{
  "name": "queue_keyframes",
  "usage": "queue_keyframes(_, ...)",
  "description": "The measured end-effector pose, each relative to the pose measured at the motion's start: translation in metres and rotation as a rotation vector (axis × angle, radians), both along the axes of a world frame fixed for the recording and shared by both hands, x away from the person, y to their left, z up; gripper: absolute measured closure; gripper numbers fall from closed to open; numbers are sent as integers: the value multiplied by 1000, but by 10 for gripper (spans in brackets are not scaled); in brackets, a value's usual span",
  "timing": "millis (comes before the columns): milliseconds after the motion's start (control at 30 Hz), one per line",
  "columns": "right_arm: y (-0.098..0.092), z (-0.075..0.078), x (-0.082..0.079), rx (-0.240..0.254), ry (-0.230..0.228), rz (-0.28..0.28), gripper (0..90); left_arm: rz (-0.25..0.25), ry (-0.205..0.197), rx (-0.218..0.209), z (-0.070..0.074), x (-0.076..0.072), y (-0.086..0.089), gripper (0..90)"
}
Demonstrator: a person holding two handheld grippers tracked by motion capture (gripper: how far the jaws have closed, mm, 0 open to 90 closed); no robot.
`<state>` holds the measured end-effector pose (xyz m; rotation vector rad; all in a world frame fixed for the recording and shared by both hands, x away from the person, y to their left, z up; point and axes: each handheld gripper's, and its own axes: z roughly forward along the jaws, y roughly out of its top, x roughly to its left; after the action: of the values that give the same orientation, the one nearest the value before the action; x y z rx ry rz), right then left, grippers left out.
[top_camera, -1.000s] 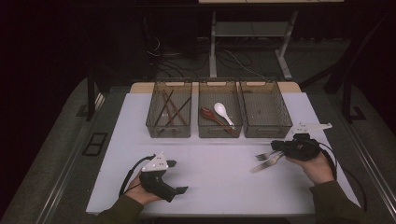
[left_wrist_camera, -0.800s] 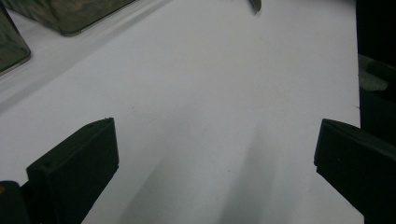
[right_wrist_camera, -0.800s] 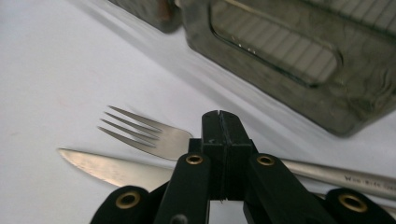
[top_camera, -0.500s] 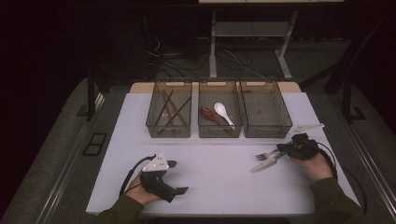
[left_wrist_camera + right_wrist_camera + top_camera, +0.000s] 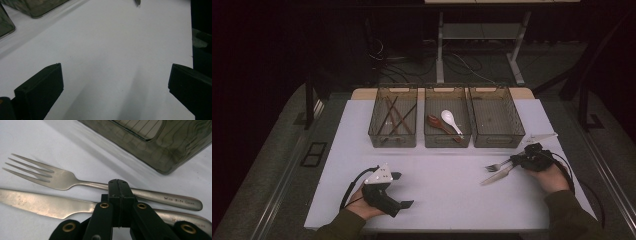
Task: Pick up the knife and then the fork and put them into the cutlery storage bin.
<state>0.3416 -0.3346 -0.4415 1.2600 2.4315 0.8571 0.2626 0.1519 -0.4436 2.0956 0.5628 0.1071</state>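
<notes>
A steel fork (image 5: 497, 165) and a table knife (image 5: 498, 176) lie side by side on the white table (image 5: 447, 195), at its right. My right gripper (image 5: 518, 160) sits low over their handles, jaws shut. In the right gripper view the jaws (image 5: 118, 183) are pressed together with nothing seen between them. The fork (image 5: 60, 178) passes just beyond the tips and the knife (image 5: 45, 205) runs under them. My left gripper (image 5: 403, 190) rests at the front left, open. Bare table shows between its jaws (image 5: 115, 82).
Three clear bins stand in a row at the back. The left bin (image 5: 374, 131) holds dark sticks, the middle one (image 5: 428, 136) a white spoon (image 5: 451, 121) and a brown one, and the right bin (image 5: 517, 131) looks bare. Its corner (image 5: 160, 150) is near the fork.
My right hand has sunk a little toward the table over the cutlery handles. Fork and knife lie where they were. The left hand has stayed still.
</notes>
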Motion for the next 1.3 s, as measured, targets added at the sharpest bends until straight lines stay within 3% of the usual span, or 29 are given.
queue_keyframes(267,-4,2,-2,-23,-4,2,900,-3,2,2,0,0,0,0)
queue_keyframes(500,-23,1,7,-20,-8,-67,900,-5,5,3,-1,0,0,0)
queue_keyframes(667,-27,-1,9,-46,-1,-82,900,-5,3,2,0,0,0,0)
queue_keyframes(967,-29,1,4,-62,6,-58,900,-8,3,4,0,0,0,0)
queue_keyframes(1300,-27,4,-8,-66,49,26,900,-10,5,5,-1,0,-1,0)
